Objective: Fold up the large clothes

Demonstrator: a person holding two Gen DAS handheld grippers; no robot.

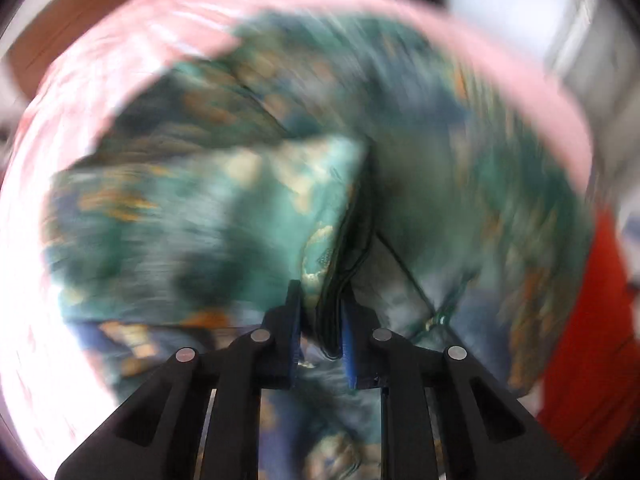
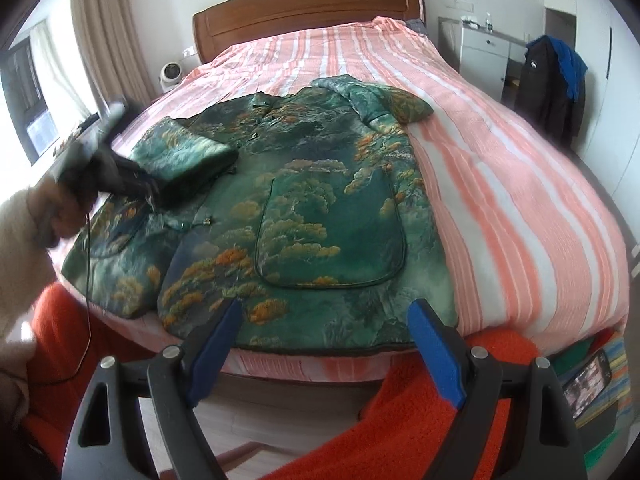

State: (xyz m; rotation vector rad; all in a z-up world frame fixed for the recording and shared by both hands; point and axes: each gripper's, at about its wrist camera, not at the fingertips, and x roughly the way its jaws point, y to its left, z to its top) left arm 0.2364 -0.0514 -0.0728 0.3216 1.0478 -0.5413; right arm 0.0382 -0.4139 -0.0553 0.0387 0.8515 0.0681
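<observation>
Left wrist view first: it's pretty smeared with motion blur, but your left tongs are pinched together on a thick folded edge of the green landscape-print padded jacket, with the dark piping of that edge bunched right between the blue pads. The jacket fills most of this view. Around it you get the pink striped bedspread, and there's a strip of orange fuzzy fabric down the right edge. Details of the print are too blurry to make out here.

Right wrist view is way cleaner. Your right tongs are spread wide with nothing between the blue pads, hanging off the foot of the bed, apart from the jacket's lower hem. The jacket lies flat on the pink striped bedspread, front up, hem at the foot edge of the bed and collar toward the wooden headboard. Its far sleeve is folded up by the collar. On the left side, your left tongs sit on the near sleeve, which is doubled over across the jacket's front, and your hand in a cream sleeve is behind them. The orange fuzzy fabric is below the bed edge, and a phone sits at the lower right.
</observation>
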